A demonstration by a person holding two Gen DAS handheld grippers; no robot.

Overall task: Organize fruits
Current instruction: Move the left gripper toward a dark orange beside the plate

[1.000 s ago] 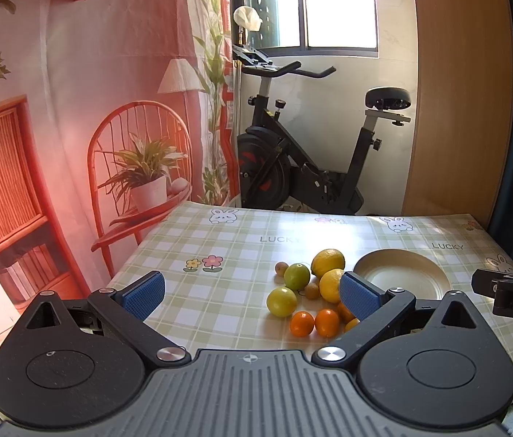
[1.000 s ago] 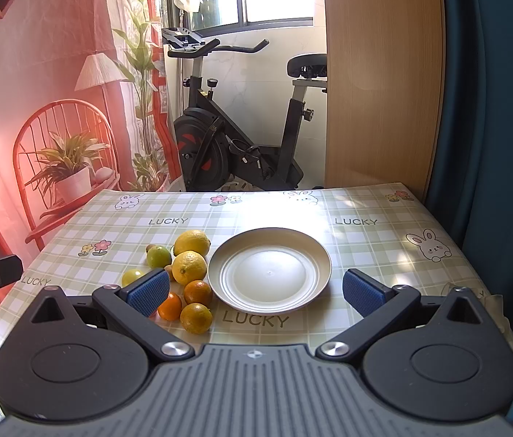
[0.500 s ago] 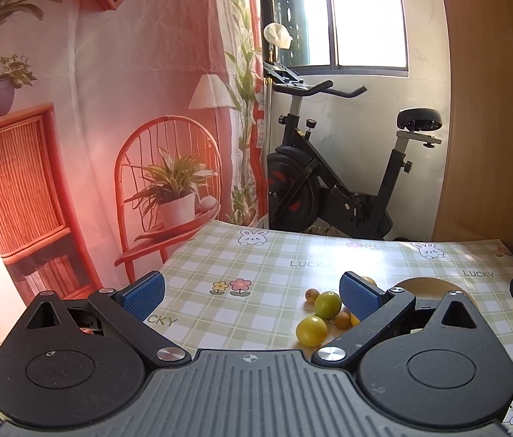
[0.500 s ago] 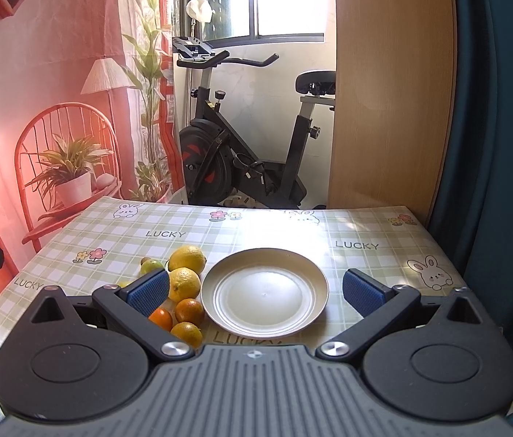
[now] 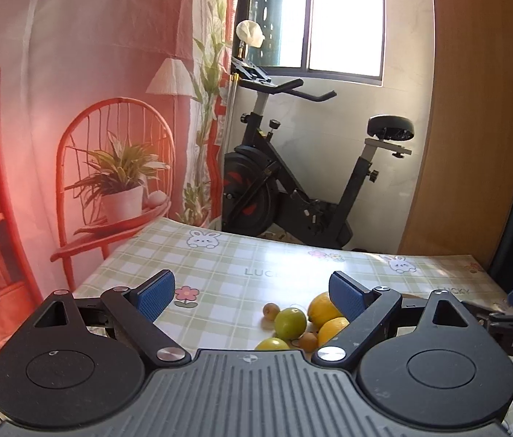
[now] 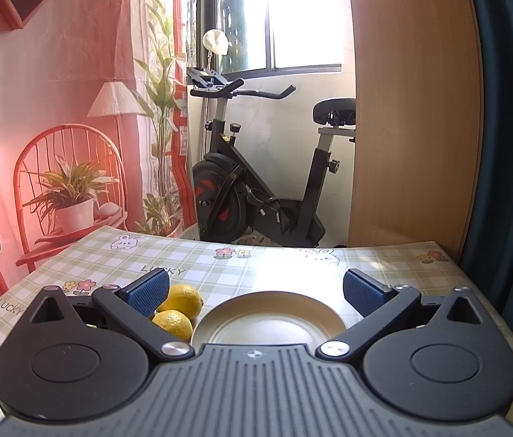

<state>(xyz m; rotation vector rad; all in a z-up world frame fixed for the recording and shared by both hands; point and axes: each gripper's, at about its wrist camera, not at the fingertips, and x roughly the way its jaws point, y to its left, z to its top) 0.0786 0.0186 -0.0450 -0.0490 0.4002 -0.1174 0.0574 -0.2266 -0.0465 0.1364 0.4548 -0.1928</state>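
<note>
1. The round, shallow cream-coloured plate [image 6: 274, 315] lies empty on the green-and-white checked, cartoon-printed surface [image 5: 227, 273], likely the destination for the loose fruit.
2. Just left of the plate, two yellow lemons [image 6: 180, 309] touch each other; further left of the plate, in the left wrist view, lie a green lime [image 5: 290, 323], a yellow-green citrus [image 5: 273, 345] and two small brown round fruits [image 5: 271, 310], all bunched together, unsorted.
3. The left gripper [image 5: 251, 296], black with blue ribbed pads, hangs low over the surface left of the plate; its jaws are closing from their widest, with nothing pressed between them, the fruit cluster lying beyond and toward the right pad.
4. The right gripper [image 6: 254, 293], of the same make, faces the plate squarely, its jaws spread wide and empty, the lemons just past its left pad.
5. Nothing is on the plate yet; judging by the aim, the first pick will come from the cluster left of the plate.
</note>
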